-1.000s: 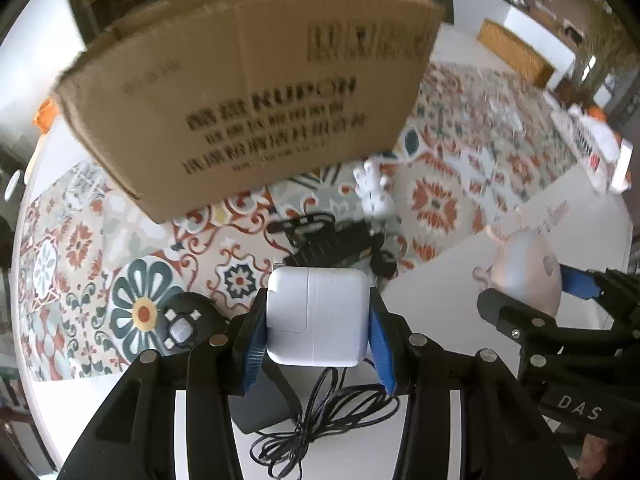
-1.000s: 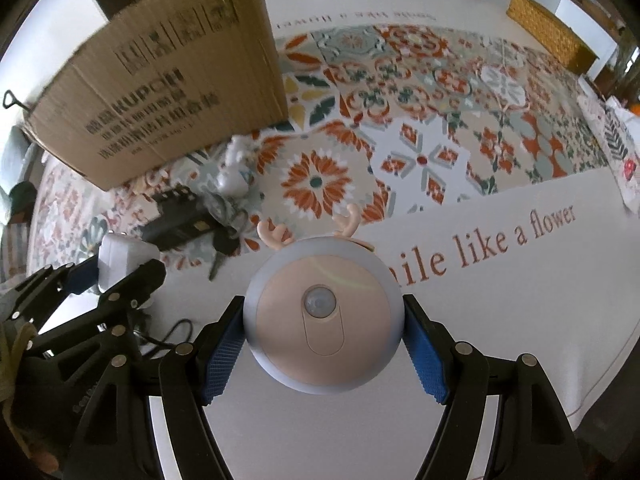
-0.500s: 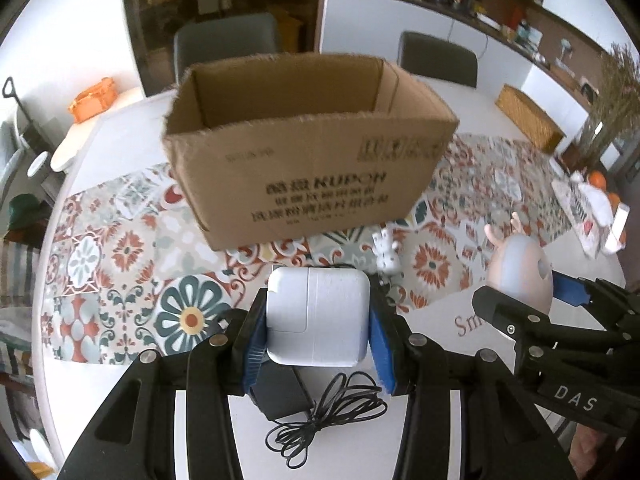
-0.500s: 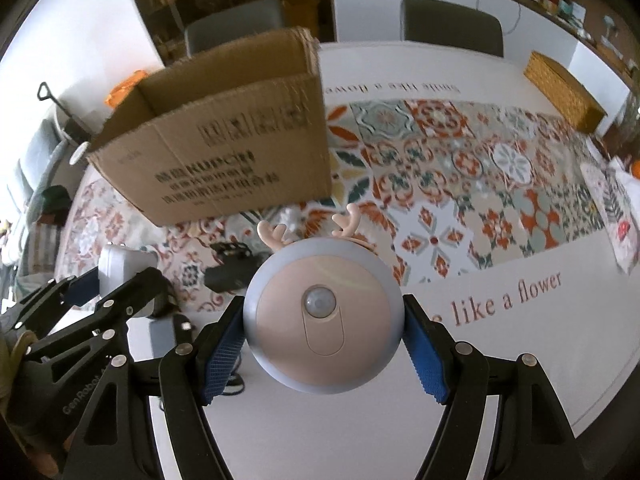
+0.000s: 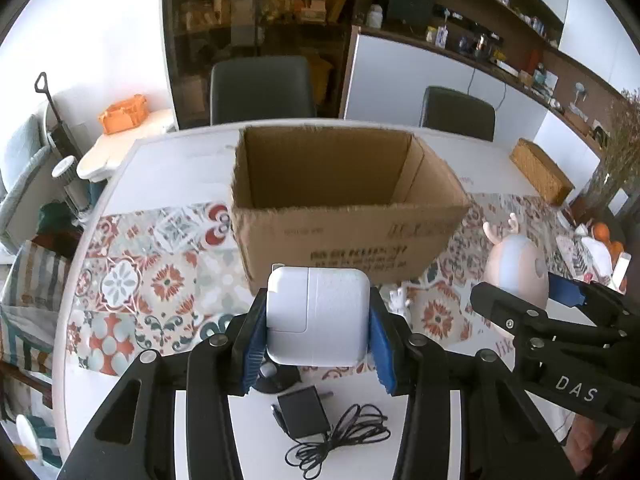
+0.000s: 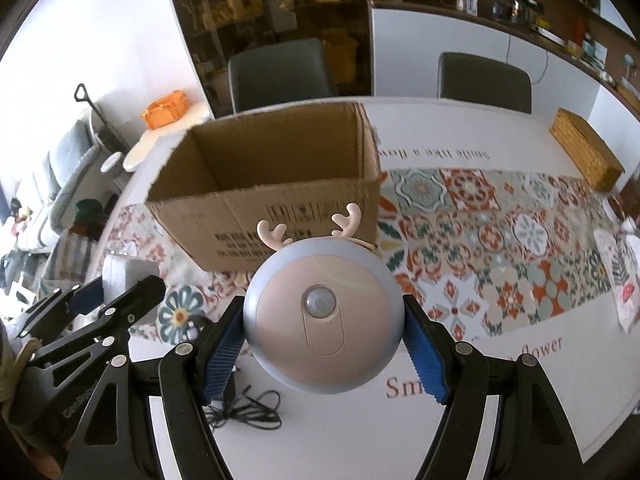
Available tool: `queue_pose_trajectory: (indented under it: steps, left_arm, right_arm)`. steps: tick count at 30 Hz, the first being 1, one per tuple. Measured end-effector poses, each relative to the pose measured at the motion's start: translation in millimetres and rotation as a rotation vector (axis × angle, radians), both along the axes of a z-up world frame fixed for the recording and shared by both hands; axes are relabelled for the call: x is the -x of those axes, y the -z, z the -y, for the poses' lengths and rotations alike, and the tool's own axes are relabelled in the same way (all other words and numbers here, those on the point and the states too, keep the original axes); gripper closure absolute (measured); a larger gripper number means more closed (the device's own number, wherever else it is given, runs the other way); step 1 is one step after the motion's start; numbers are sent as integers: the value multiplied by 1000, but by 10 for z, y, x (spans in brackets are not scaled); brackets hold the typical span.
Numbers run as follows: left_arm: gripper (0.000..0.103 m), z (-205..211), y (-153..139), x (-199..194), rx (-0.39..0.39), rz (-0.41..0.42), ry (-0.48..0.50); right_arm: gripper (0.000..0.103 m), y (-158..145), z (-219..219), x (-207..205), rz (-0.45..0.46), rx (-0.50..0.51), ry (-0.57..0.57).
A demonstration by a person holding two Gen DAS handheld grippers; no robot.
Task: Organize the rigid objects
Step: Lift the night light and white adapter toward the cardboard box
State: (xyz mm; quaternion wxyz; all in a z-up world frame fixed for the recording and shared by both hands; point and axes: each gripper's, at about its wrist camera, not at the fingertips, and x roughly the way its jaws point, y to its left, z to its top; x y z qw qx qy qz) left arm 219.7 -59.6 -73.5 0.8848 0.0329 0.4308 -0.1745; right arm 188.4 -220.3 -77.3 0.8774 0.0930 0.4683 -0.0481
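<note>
My left gripper [image 5: 318, 344] is shut on a white square power adapter [image 5: 318, 316], held in the air in front of an open cardboard box [image 5: 344, 216]. My right gripper [image 6: 322, 344] is shut on a round grey and pink night light with small antlers [image 6: 322, 320], also raised short of the box [image 6: 272, 196]. From the left wrist view the night light [image 5: 516, 272] and right gripper show at the right; from the right wrist view the adapter [image 6: 128, 276] shows at the left. The inside of the box looks empty where I see it.
A black adapter with a coiled cable [image 5: 316, 428] lies on the white table near the front edge. A small white figurine [image 5: 398, 300] stands by the box's front. A patterned runner [image 6: 500, 240], a wicker basket [image 6: 586, 158] and two chairs [image 5: 262, 88] lie beyond.
Both grippers have risen with their objects. The box, which towered over the views, now shows its open top from above, and the far room has come into view.
</note>
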Motion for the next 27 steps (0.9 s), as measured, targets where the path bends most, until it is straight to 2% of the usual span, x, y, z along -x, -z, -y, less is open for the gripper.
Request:
queue_pose_trajectory:
  steps: [18, 27]
  left_arm:
    - [58, 18, -521, -228, 9, 127, -32]
    - [58, 50, -684, -392, 18, 164, -38]
  right_arm:
    - [29, -457, 10, -257, 135, -7, -40]
    - [29, -616, 31, -405, 183, 0, -45]
